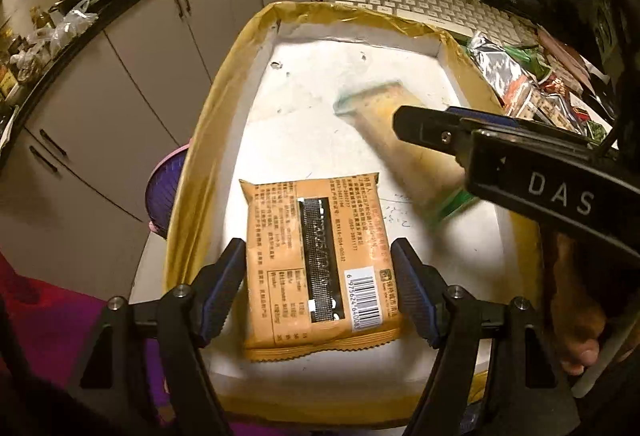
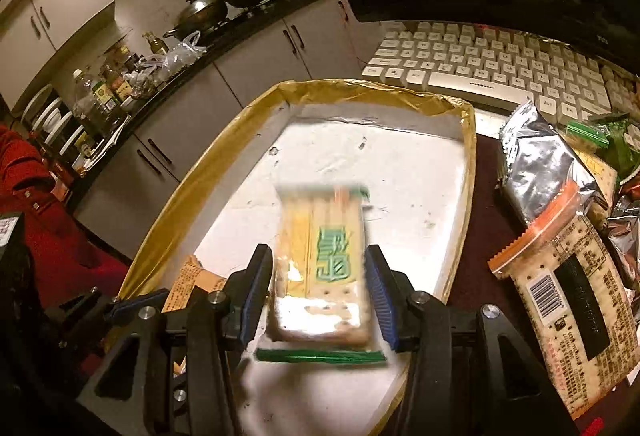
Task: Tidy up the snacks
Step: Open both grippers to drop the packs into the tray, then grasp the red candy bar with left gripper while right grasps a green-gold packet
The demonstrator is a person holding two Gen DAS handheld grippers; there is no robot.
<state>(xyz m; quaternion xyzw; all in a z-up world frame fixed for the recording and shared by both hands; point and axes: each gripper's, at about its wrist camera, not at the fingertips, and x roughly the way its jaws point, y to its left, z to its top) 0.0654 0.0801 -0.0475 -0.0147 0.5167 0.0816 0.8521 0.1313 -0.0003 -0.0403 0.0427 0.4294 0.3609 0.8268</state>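
Two packets: both lie in the white tray (image 1: 256, 83), whose rim is wrapped in yellow tape.
Orange packet (image 1: 316, 268): flat on the tray floor at the near end, printed back and barcode facing up.
Left gripper (image 1: 318, 292): fingers apart, one on each side of the orange packet; small gaps show at the blue pads, so nothing is clamped.
Green cracker packet (image 2: 320, 268): blurred, lengthwise between the right gripper's fingers, over the tray floor to the right of the orange packet; whether it rests on the floor I cannot tell.
Right gripper (image 2: 320, 296): fingers spread about as wide as the packet; the left pad sits right against the wrapper, the right pad just beside it. With the blur, I cannot tell whether it is truly clamped.
Loose snacks: a silver pouch (image 2: 536, 163) and an orange-topped cracker bag (image 2: 568, 300) lie on the dark table right of the tray, with more wrappers behind them.
Keyboard (image 2: 480, 63): white, on the far side of the tray.
Kitchen counter (image 2: 208, 47): far left, carrying pans and bottles above grey cupboards.
Person: a red sleeve (image 2: 36, 191) at the left edge.
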